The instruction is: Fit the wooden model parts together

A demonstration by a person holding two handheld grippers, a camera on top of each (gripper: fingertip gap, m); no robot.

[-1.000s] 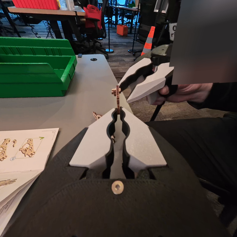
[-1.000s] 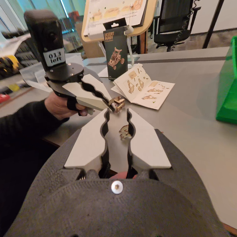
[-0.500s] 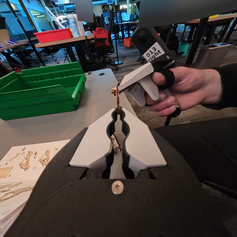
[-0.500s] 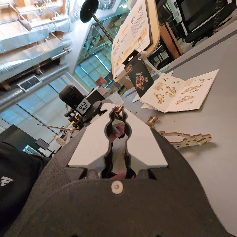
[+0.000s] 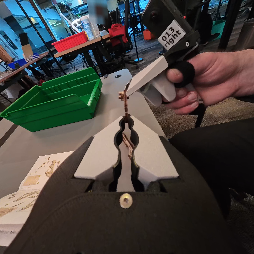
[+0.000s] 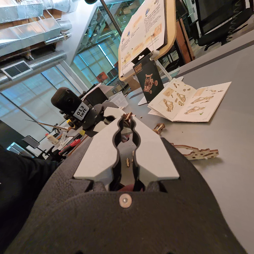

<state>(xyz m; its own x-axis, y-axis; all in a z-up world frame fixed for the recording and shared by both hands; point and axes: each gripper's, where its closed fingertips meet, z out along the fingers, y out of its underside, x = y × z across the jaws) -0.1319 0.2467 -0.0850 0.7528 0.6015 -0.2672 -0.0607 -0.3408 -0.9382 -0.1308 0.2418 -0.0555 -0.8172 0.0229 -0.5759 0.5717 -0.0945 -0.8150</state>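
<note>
Only the left wrist view shows the thin wooden strip (image 5: 125, 105) edge-on, its long axis upright above the grey table (image 5: 57, 138); the left gripper (image 5: 126, 119) pinches its lower end between nearly closed fingertips. The right gripper (image 5: 127, 91) comes in from the right and clamps the small wooden block (image 5: 121, 95) at the strip's top. Only the right wrist view shows the open instruction booklet (image 6: 192, 101), a flat wooden frame piece (image 6: 197, 152) and a small wooden subassembly (image 6: 159, 127) lying on the table. A green bin (image 5: 55, 99) stands to the left
</note>
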